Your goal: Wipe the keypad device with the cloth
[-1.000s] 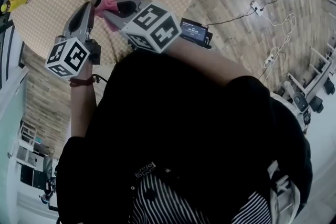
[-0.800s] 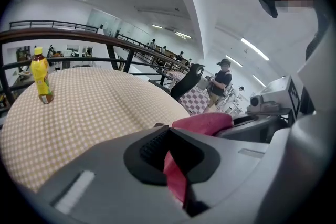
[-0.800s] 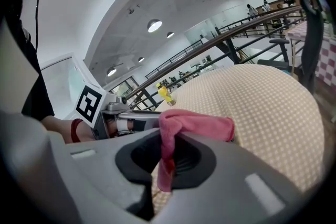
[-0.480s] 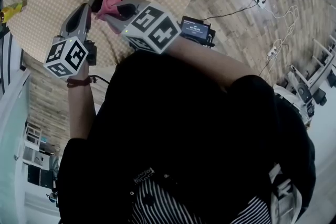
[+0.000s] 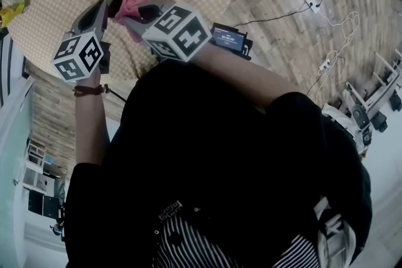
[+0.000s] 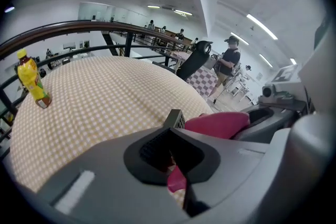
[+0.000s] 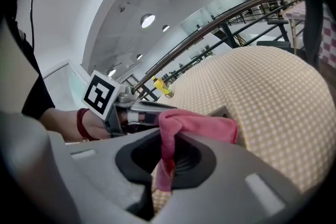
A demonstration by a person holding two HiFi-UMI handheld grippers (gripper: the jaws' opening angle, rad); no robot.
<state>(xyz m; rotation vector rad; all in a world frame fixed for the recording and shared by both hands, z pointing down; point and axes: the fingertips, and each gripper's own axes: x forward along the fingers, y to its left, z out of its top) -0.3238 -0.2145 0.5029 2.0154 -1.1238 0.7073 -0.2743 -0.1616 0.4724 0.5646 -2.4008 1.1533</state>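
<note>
Right gripper (image 7: 168,164) clamped on the soft, limp cloth (image 7: 198,124) at a fold; left gripper (image 6: 170,159) closed, apparently pinching the rigid keypad device (image 6: 175,119) by its edge.

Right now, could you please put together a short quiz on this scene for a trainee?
1. What is the right tool shut on? A. a pink cloth B. a cable C. a cup
2. True or false: the left tool hangs wide open and empty.
3. Fill in: near the checked table's edge stands a yellow ____.
Key: 1 A. 2 False: it is shut on the keypad device. 3 bottle.
</note>
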